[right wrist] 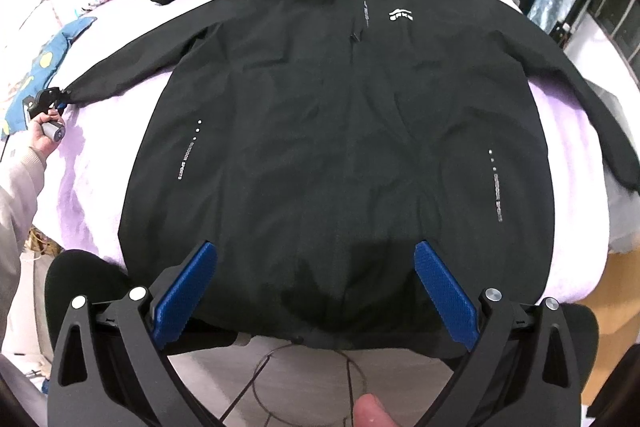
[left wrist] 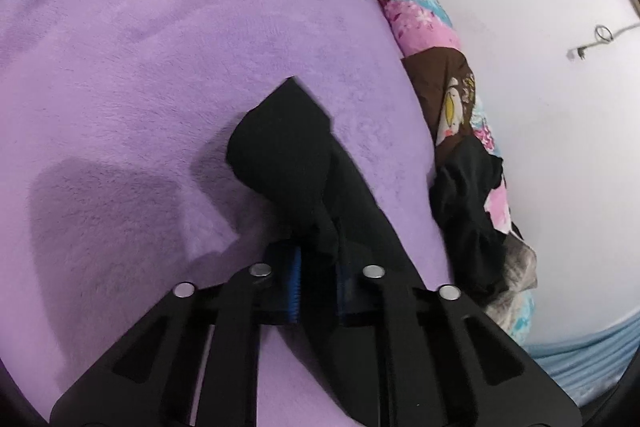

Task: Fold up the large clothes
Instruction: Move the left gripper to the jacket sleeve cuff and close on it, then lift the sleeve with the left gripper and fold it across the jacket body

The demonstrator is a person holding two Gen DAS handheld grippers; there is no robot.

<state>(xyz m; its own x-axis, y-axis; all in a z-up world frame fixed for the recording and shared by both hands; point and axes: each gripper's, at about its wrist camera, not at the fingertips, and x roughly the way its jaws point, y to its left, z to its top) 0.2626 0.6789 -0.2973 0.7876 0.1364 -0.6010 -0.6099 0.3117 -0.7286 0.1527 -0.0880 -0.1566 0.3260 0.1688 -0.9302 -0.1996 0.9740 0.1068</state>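
The left gripper (left wrist: pixel 316 267) is clamped on the black jacket's (right wrist: pixel 340 147) sleeve cuff (left wrist: pixel 280 143) near the purple blanket's (left wrist: pixel 140 47) edge; the right gripper (right wrist: pixel 316 287) hangs wide open over the hem.

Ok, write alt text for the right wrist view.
A black zip-up jacket lies spread front-up on a lilac fleece blanket. The right gripper hangs open above its hem, while the left gripper pinches the cuff of one outstretched sleeve.
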